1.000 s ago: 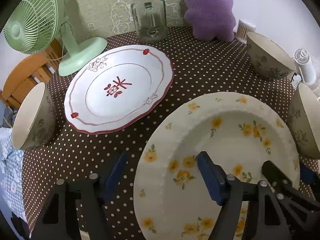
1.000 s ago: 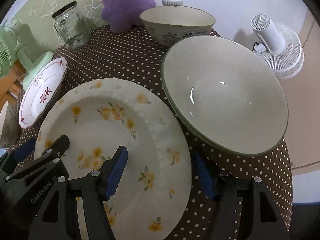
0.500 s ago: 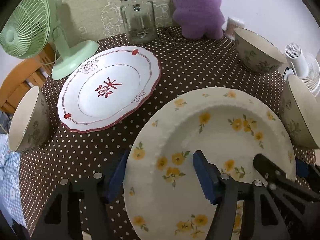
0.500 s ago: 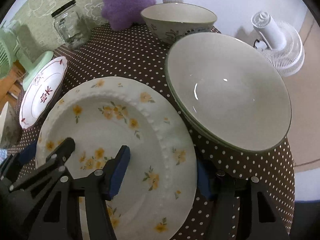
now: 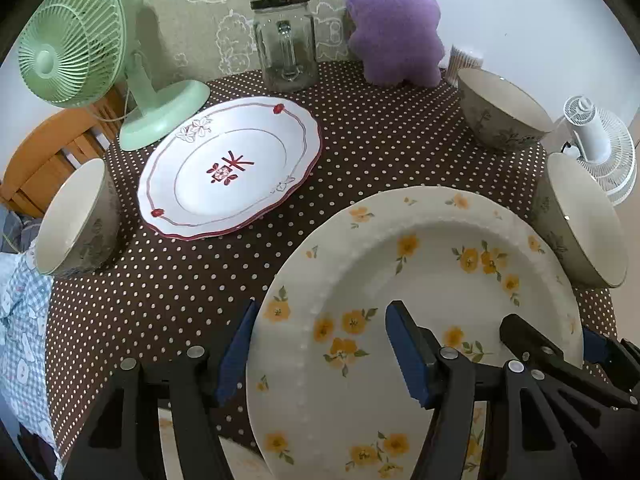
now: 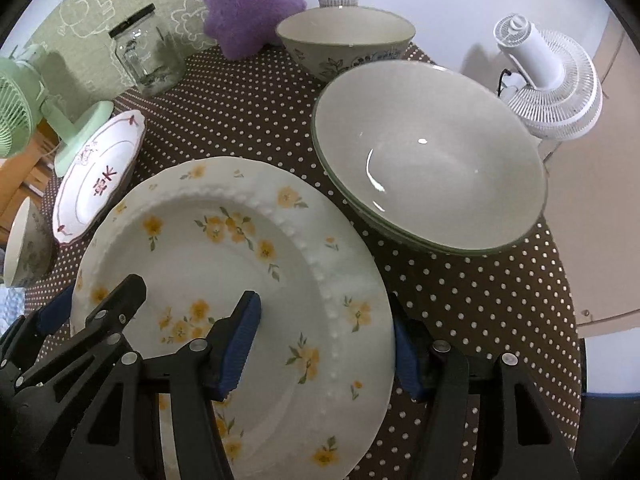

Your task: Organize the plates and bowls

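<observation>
A cream plate with yellow flowers [image 5: 420,272] [image 6: 224,264] is held tilted just above the brown dotted tablecloth [image 5: 192,280]. My left gripper [image 5: 320,320] is shut on its left rim, one blue pad under the edge and one on the inner face. My right gripper [image 6: 324,312] is shut on the opposite rim in the same way. A white plate with red trim [image 5: 232,168] [image 6: 100,176] lies flat beyond. Floral bowls stand at the left [image 5: 76,220], far right [image 5: 500,116] and right [image 5: 580,220]; the right one [image 6: 432,160] shows stacked rims.
A green desk fan [image 5: 72,40], a glass jar [image 5: 286,40] and a purple plush [image 5: 396,24] line the back of the table. A white fan [image 6: 548,76] stands off the right edge. A sliver of another flowered plate [image 5: 168,424] shows under the held one.
Both grippers' jaws narrowed onto the flowered plate's rims. The plate then rose slightly with them, and more of the table came into view.
</observation>
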Available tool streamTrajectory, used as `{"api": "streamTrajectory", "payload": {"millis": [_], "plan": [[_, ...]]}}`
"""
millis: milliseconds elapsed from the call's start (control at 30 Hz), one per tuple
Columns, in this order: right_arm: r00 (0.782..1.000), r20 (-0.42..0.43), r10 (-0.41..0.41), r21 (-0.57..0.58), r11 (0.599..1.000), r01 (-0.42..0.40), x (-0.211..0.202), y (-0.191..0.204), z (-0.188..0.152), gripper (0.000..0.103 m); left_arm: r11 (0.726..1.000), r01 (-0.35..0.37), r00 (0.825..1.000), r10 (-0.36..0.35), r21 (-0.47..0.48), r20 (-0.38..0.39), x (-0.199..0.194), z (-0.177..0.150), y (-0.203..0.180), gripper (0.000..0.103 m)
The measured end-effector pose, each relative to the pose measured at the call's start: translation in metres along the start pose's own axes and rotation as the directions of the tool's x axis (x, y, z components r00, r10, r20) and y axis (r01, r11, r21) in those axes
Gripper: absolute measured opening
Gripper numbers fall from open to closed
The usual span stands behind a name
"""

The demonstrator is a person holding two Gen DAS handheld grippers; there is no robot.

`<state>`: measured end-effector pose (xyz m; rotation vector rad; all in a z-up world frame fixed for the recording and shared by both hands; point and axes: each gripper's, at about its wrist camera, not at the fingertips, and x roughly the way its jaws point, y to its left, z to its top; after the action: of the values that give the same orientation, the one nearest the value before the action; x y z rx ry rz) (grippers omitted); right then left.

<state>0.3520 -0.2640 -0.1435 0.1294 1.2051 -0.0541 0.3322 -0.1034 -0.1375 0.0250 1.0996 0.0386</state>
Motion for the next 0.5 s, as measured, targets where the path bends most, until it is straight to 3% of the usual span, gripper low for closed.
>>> {"api": "streamTrajectory", "payload": {"millis": [267,500], "plan": [[1.0,0.01,0.01,-0.005,1.0,-0.01,-0.029,0.002,-0.013,0.065,1.0,-0.002,1.0,0.002,-0.006,0.009,-0.028,-0.013,0.007,0.065],[0.999,0.036,0.012,-0.028,1.0,-0.011,-0.055,0.015,-0.03,0.065,0.999,0.013,0.999,-0.014,-0.039,-0.029,-0.045,-0.036,0.025,0.065]]}}
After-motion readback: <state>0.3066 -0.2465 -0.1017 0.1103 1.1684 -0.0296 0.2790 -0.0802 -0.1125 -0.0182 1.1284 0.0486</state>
